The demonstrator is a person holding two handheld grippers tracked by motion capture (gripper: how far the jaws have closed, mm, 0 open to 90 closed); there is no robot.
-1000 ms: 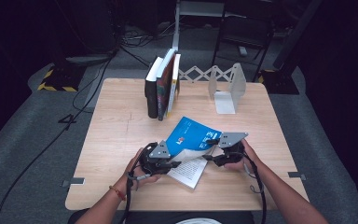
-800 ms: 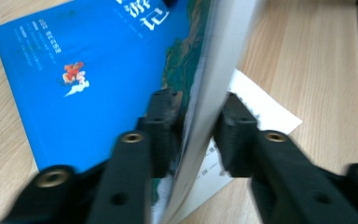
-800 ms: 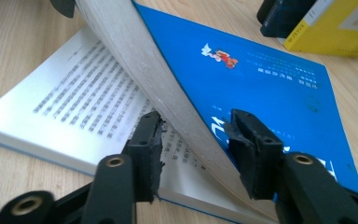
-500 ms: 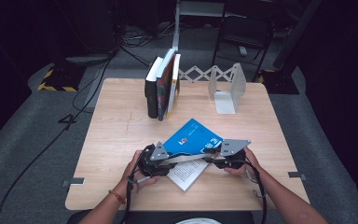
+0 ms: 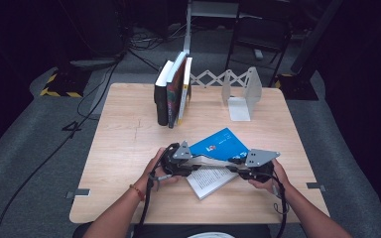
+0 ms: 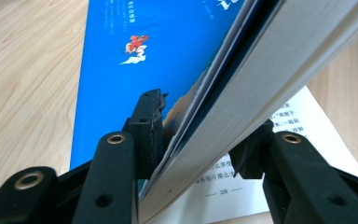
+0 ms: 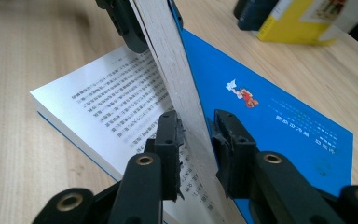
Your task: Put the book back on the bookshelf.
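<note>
A blue paperback [image 5: 219,143] lies open on the wooden table [image 5: 124,134], printed pages [image 5: 211,179] facing up. A thick wad of its pages [image 7: 177,60] stands on edge between the two halves. My right gripper [image 7: 198,128] is shut on that wad at the book's right end [image 5: 234,167]. My left gripper [image 6: 203,126] straddles the same wad at the left end [image 5: 194,166]. Its jaws have just been opening, and the pages [image 6: 242,79] fan loosely between them, beside the blue cover [image 6: 135,51]. A hand holds each gripper.
Three books [image 5: 173,91] stand upright at the back of the table, a yellow one [image 7: 291,21] among them. A white bookend [image 5: 243,91] and a folding lattice [image 5: 209,78] stand to their right. Bare wood lies left of the book.
The left gripper has slid right, in along the book, and its jaws have widened. The right gripper's jaws have closed on the wad. The blue cover has sunk flatter onto the table.
</note>
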